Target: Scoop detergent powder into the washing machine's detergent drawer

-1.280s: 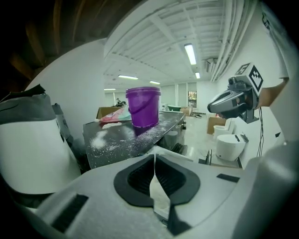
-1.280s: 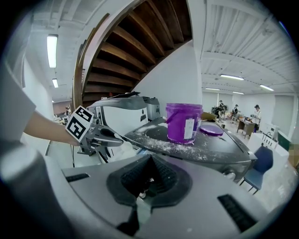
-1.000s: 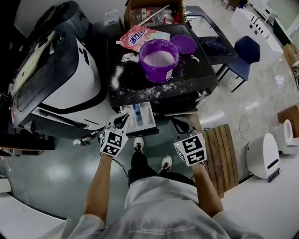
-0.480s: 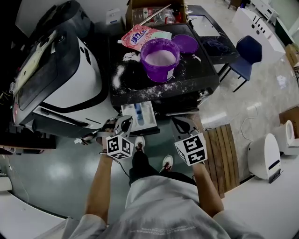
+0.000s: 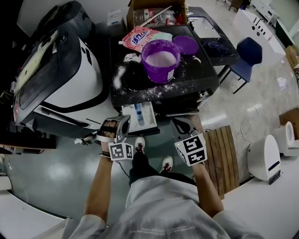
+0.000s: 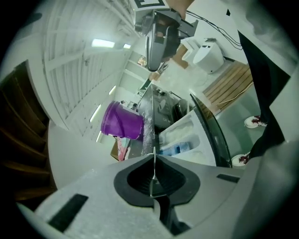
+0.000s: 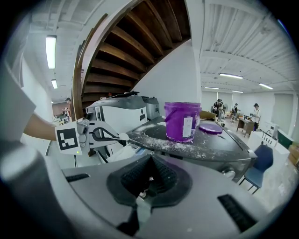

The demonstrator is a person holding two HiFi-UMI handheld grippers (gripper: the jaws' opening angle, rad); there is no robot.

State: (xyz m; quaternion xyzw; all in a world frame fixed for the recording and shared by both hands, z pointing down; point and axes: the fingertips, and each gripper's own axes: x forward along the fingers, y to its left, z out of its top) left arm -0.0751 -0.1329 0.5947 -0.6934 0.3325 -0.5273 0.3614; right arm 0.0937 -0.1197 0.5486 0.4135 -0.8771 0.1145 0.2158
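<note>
The black-topped washing machine has its white detergent drawer pulled out at the front, with white powder and a blue part inside. On the machine's top stands an open purple bucket of white powder, its lid lying beside it. My left gripper is shut and empty, rolled onto its side just left of the drawer. My right gripper is shut and empty, right of the drawer. The left gripper view shows the drawer and bucket tilted; the right gripper view shows the bucket upright.
Spilled powder streaks the machine's top. A pink detergent bag and a cardboard box lie behind the bucket. A white-and-black machine stands at the left, a blue chair at the right, and a wooden pallet on the floor.
My left gripper has rolled over and drawn back slightly toward me, its marker cube now lower. The right gripper has stayed in place.
</note>
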